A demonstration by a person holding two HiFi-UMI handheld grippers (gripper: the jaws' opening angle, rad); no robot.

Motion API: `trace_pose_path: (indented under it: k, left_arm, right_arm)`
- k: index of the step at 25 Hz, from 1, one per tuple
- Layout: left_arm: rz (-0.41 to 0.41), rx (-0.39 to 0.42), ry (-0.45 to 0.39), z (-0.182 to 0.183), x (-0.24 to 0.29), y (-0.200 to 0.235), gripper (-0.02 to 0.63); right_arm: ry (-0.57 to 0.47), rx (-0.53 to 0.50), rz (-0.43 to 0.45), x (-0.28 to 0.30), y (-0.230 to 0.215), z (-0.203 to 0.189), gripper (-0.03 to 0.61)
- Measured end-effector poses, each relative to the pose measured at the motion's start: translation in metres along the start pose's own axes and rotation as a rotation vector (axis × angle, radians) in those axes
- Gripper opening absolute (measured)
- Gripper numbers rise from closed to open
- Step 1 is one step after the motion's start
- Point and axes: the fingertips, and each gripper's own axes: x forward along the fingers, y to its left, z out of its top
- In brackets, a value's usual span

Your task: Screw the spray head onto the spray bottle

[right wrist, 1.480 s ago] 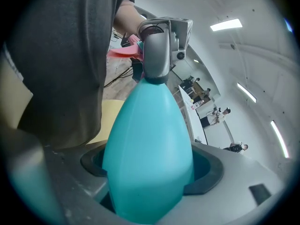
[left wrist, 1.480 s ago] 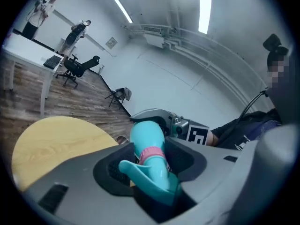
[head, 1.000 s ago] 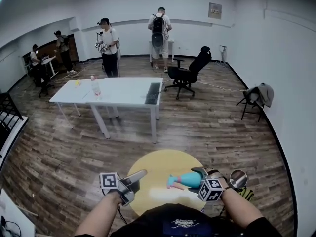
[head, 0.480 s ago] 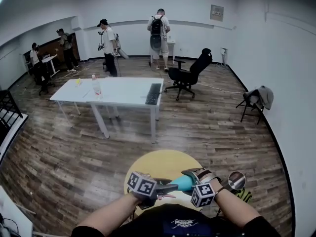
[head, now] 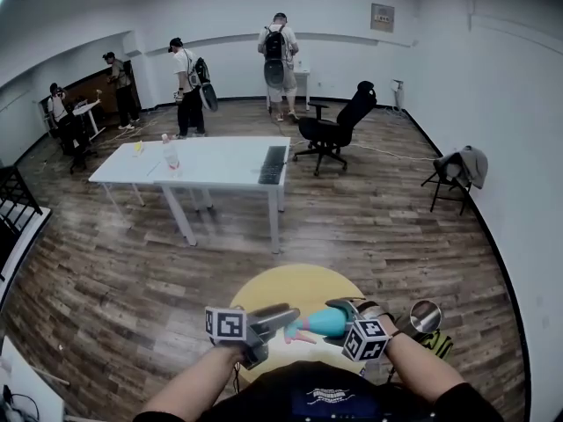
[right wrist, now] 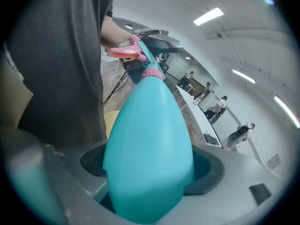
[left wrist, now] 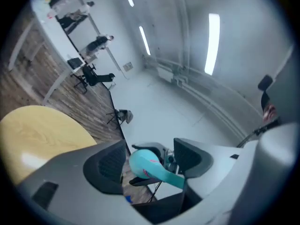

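My right gripper is shut on the teal spray bottle, held on its side over the yellow round table. The bottle's pink collar and spray head point left, toward my left gripper. The left gripper's jaws have just been opening and stand wide. In the left gripper view the teal spray head shows in the gap between them, and neither pad presses on it.
A long white table with a bottle and a keyboard stands beyond. A black office chair and a folding chair with clothing are further off. Several people stand at the back. A shiny round object sits by my right hand.
The left gripper swung right to the spray head with narrower jaws, then drew back a little left with jaws wide. The right gripper and bottle barely moved. People at the back walked.
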Motion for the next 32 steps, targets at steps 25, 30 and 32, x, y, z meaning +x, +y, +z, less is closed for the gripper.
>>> trace_pose_path:
  k: [25, 30, 32]
  left_arm:
    - [0.063, 0.209, 0.336, -0.051, 0.038, -0.003, 0.242]
    - [0.036, -0.022, 0.016, 0.003, -0.008, 0.004, 0.298]
    - [0.056, -0.066, -0.021, 0.010, -0.030, 0.014, 0.298]
  right_arm:
    - [0.066, -0.149, -0.027, -0.004, -0.004, 0.007, 0.456]
    - [0.061, -0.055, -0.068, -0.011, -0.014, -0.010, 0.456]
    - [0.097, -0.053, -0.082, -0.013, -0.017, -0.025, 0.456]
